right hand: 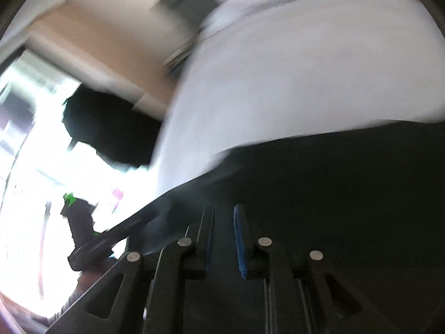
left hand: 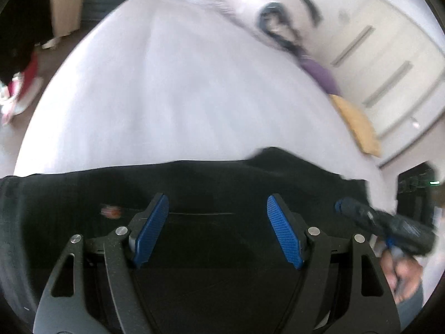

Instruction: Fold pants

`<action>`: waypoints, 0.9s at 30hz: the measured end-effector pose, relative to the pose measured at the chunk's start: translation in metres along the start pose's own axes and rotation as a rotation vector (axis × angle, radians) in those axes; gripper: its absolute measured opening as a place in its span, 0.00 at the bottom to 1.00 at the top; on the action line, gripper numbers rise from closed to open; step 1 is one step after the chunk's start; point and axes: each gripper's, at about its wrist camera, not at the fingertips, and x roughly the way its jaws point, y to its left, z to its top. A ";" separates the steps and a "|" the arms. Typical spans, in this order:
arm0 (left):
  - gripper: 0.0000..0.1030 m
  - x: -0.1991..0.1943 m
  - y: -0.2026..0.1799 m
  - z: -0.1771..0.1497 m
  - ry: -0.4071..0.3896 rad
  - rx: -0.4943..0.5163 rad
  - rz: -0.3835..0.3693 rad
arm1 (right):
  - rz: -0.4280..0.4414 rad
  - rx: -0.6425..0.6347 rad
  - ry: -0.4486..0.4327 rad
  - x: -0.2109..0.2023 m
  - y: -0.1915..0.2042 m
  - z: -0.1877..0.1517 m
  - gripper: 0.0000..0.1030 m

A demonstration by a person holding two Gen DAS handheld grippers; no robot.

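Note:
Black pants (left hand: 211,189) lie flat across the near edge of a white bed (left hand: 178,91). My left gripper (left hand: 217,208) is open just above the pants, blue pads wide apart, holding nothing. My right gripper shows at the right of the left wrist view (left hand: 350,208), low over the pants' right end. In the blurred right wrist view the right gripper (right hand: 224,214) has its jaws nearly together over the black pants (right hand: 333,183); I cannot tell if cloth is pinched between them.
Pillows and rolled bedding (left hand: 267,14) lie at the bed's far end, with purple (left hand: 319,75) and tan (left hand: 358,125) cloths along its right edge. White cupboard doors (left hand: 389,64) stand to the right. Red and white clutter (left hand: 19,89) lies on the floor at left.

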 end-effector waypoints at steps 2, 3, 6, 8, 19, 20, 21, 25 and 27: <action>0.70 -0.003 0.017 -0.004 -0.010 -0.033 0.018 | 0.047 -0.063 0.139 0.058 0.024 0.008 0.44; 0.66 -0.007 0.027 -0.008 -0.012 -0.047 -0.011 | 0.013 -0.071 0.172 0.076 0.024 0.013 0.44; 0.58 -0.019 0.044 -0.016 -0.017 -0.033 -0.040 | -0.084 -0.015 0.218 0.117 -0.005 0.037 0.07; 0.58 -0.030 0.057 -0.024 -0.047 -0.019 0.008 | -0.117 0.091 0.126 0.104 -0.038 0.056 0.00; 0.68 -0.069 0.038 -0.029 -0.120 0.031 -0.074 | 0.036 0.047 0.062 0.018 -0.016 -0.016 0.44; 0.69 -0.064 0.030 -0.034 -0.098 0.068 -0.050 | 0.060 0.011 0.091 0.021 -0.013 -0.035 0.44; 0.69 -0.057 0.029 -0.040 -0.076 0.095 -0.015 | 0.046 0.003 0.100 0.020 -0.017 -0.050 0.44; 0.68 -0.039 0.048 -0.051 -0.051 0.051 0.013 | -0.002 0.218 0.017 -0.009 -0.095 -0.059 0.00; 0.68 -0.041 0.048 -0.049 -0.051 0.058 0.028 | -0.065 0.258 -0.080 -0.037 -0.124 -0.048 0.01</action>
